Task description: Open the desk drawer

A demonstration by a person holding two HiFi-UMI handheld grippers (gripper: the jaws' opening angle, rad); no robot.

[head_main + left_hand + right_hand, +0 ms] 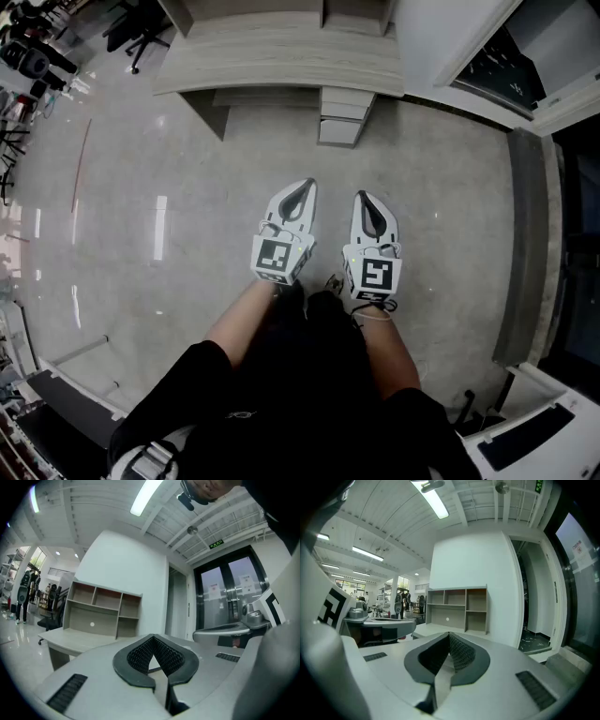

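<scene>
The white left gripper [302, 187], with its marker cube, is held level, clenched on nothing, its ribbed black pads meeting at the tips. Well ahead of it stands the pale wood-grain desk [281, 58] with an open-shelf hutch [101, 609] on top. Under the desk's right end, ahead and between the two grippers, is the pale grey drawer stack [341, 117], its fronts apparently pushed in, well apart from both. Just beside the left one, the white right gripper [366, 199] tilts slightly down, also clenched and empty. Dark glass doors [225, 597] lie off to its right.
</scene>
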